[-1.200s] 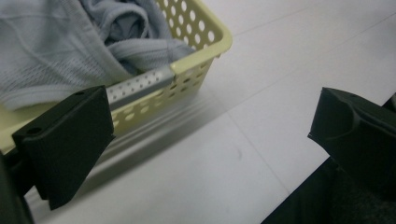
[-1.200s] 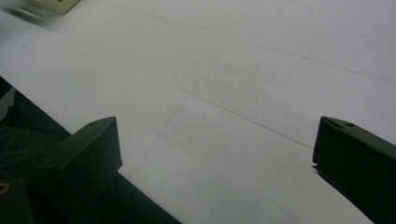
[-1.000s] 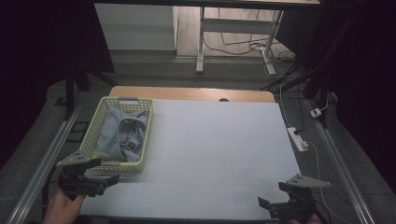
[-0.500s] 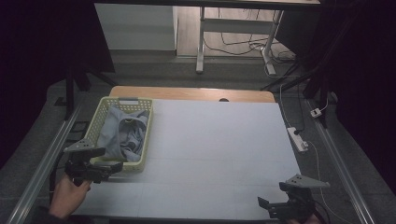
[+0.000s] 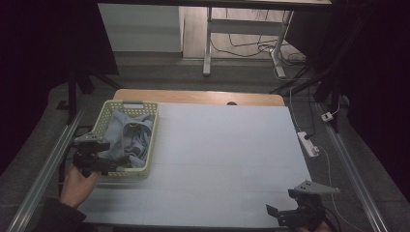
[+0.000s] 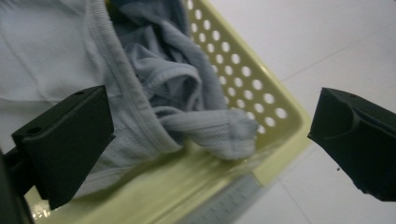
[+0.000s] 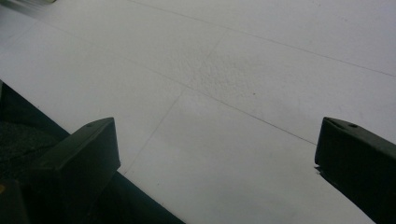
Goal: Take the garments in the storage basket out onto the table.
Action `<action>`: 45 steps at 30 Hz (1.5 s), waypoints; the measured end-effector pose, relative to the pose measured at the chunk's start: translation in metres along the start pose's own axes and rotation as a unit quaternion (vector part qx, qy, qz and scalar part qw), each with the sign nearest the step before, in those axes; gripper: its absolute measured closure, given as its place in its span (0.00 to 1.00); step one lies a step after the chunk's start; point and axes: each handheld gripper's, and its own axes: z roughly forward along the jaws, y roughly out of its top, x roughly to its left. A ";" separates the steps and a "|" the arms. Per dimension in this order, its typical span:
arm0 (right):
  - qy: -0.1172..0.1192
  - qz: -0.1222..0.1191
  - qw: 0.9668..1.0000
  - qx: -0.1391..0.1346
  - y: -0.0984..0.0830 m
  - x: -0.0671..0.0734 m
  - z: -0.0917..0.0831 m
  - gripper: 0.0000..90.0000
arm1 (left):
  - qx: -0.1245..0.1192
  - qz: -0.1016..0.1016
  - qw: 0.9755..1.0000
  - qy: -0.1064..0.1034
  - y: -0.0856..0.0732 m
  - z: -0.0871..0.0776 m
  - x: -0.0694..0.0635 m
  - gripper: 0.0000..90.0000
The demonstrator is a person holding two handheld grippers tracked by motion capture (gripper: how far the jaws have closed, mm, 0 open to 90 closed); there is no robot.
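left gripper (image 5: pixel 120 161) now fwd over basket (image 5: pixel 145 145) corner, cloth (image 6: pixel 154 93) betw wide jaws

The garment (image 5: pixel 126 137) lies bunched, its kind unclear.

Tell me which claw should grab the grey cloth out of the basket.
Left. The left claw hovers open at the near end of the yellow basket, with the grey cloth lying between its jaws. The right claw sits at the table's near right corner, far from it.
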 end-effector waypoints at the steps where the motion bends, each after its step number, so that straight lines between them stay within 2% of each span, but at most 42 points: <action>1: -0.002 -0.003 1.000 0.001 0.000 0.000 0.000 0.00 | 0.002 -0.002 1.000 0.004 0.002 0.002 0.002 0.00; 7: 0.000 -0.005 1.000 0.005 0.000 0.001 0.001 0.00 | 0.012 -0.008 1.000 0.023 0.012 0.011 0.011 0.00; 17: 0.007 -0.006 1.000 0.009 0.000 0.000 0.002 0.00 | 0.017 -0.012 1.000 0.018 0.027 0.024 0.027 0.00; 22: 0.009 -0.008 1.000 0.012 0.001 0.000 0.002 0.00 | 0.026 -0.014 0.999 0.022 0.033 0.034 0.037 0.01; 24: 0.010 -0.009 1.000 0.014 0.001 0.000 0.003 0.00 | 0.027 -0.011 0.999 0.018 0.034 0.038 0.040 0.02; 28: 0.012 -0.010 1.000 0.016 0.001 0.001 0.003 0.00 | 0.025 -0.008 0.999 0.024 0.040 0.042 0.045 0.07; 30: 0.013 -0.011 1.000 0.017 0.001 0.001 0.003 0.00 | 0.029 -0.005 0.999 0.023 0.042 0.045 0.046 0.11; 34: 0.014 -0.014 1.000 0.019 0.001 0.001 0.003 0.00 | 0.045 0.010 0.998 0.038 0.046 0.051 0.048 0.23; 37: 0.015 -0.015 1.000 0.020 0.001 0.001 0.004 0.00 | 0.044 0.008 0.998 0.035 0.049 0.053 0.049 0.42; 39: 0.017 -0.015 1.000 0.020 0.001 0.001 0.004 0.00 | 0.050 0.004 0.998 0.040 0.051 0.054 0.050 0.52; 41: 0.016 -0.016 1.000 0.020 0.001 0.001 0.004 0.00 | 0.054 0.002 0.998 0.045 0.052 0.056 0.051 0.68; 42: 0.016 -0.016 1.000 0.020 0.001 0.001 0.004 0.00 | 0.057 0.000 0.997 0.044 0.052 0.057 0.052 0.68; 45: 0.017 -0.016 1.000 0.020 0.001 0.001 0.004 0.00 | 0.063 -0.007 0.997 0.049 0.052 0.058 0.054 0.84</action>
